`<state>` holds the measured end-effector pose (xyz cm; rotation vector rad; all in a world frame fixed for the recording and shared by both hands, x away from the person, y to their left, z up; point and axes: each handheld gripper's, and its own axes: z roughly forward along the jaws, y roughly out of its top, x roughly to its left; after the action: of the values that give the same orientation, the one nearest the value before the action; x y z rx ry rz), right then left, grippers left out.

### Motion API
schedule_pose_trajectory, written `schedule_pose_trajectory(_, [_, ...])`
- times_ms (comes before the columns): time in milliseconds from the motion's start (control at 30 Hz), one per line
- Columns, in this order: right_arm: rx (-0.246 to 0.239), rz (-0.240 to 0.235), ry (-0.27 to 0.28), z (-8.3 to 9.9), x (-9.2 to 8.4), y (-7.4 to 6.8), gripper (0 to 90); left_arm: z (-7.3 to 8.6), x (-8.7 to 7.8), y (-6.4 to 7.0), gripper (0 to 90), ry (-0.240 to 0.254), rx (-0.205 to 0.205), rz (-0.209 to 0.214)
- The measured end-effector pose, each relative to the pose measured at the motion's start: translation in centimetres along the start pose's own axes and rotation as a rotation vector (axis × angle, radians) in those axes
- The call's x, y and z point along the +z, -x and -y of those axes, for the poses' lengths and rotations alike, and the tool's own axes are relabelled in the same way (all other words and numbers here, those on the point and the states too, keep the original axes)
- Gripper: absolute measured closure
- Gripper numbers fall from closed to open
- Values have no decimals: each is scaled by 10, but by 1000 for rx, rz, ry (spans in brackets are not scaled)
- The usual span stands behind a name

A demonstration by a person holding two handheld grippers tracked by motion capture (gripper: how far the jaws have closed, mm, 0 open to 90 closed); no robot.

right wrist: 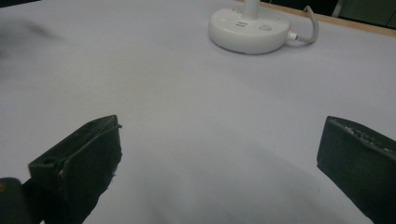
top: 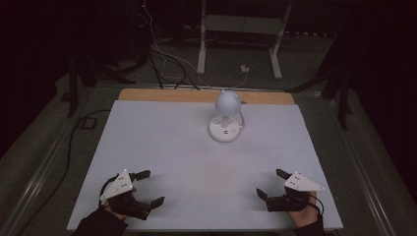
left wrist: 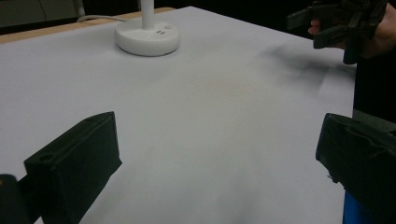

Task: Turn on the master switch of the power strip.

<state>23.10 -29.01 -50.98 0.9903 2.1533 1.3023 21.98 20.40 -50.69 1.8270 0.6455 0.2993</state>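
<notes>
The white desk lamp (top: 225,118) stands upright on its round base, its stem vertical and its globe head tipped toward the far right; its cord leaves the base to the right and curls back over the far edge. It sits at the far middle of the surface (top: 162,147), a pale sheet with a wooden strip along the far edge, in a dark room with cables and a white metal frame (top: 241,29) on the floor beyond.

The left tool (top: 147,189) rests at the near left corner, jaws spread wide with nothing between them. The right tool (top: 269,184) rests at the near right, jaws likewise spread and bare. The lamp lies well apart from both, ahead and between them; the left gripper view shows its base (left wrist: 147,38) at upper left, the right gripper view at upper right (right wrist: 248,29).
</notes>
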Motion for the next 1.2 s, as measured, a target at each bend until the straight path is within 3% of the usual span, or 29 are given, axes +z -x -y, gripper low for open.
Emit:
schedule_pose_trajectory(400, [2,3,-28,-2,1,-2,0,0,0,0,2,-1,-2,2])
schedule_pose_trajectory(533, [36,-3,-27,-6,-1,-3,0,0,-1,0,2,-3,-3,2])
schedule_pose_trajectory(733, [79,5,-59,-17,-3,-3,0,0,0,0,2,-6,-3,2])
schedule_pose_trajectory(900, [96,-12,-56,-26,-3,-2,0,0,-1,1,1,-2,1,1])
schedule_pose_trajectory(1200, [96,-31,-53,-43,-1,1,0,0,-2,0,2,2,-2,0])
